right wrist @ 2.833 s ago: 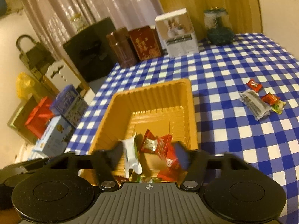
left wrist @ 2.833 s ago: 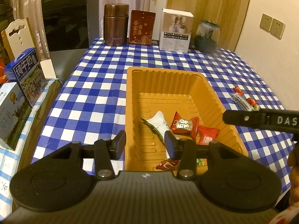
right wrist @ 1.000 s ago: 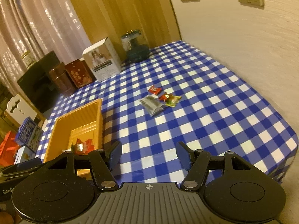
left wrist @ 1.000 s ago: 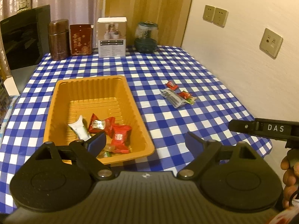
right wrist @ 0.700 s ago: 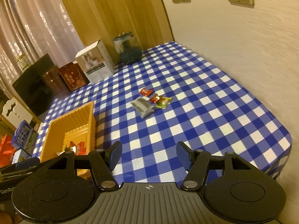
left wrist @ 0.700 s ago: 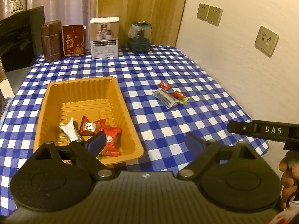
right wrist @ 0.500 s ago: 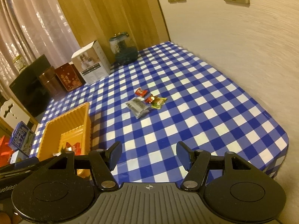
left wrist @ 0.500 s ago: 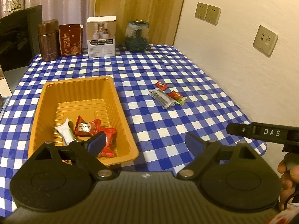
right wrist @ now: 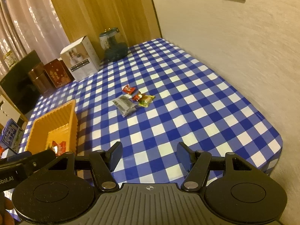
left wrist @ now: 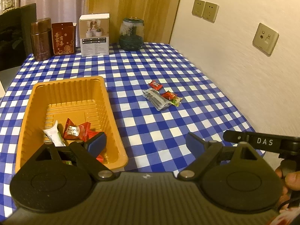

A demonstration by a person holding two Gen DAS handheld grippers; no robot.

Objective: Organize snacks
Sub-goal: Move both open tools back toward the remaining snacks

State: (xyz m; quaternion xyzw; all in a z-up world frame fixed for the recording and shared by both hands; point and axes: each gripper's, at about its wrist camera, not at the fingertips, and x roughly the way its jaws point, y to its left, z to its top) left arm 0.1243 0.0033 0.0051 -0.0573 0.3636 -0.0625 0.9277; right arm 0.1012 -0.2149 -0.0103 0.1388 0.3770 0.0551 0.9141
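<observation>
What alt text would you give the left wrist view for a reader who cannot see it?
The open, empty left gripper hangs over a blue-checked tablecloth, its left finger above an orange tray that holds several wrapped snacks. A small cluster of loose snacks lies on the cloth to the tray's right, with boxes and jars along the far edge.

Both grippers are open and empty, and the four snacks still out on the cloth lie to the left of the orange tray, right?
Not quite. Both the left gripper and right gripper are open and empty, but the four loose snacks lie to the right of the orange tray, toward the wall. The left wrist view shows it.
</observation>
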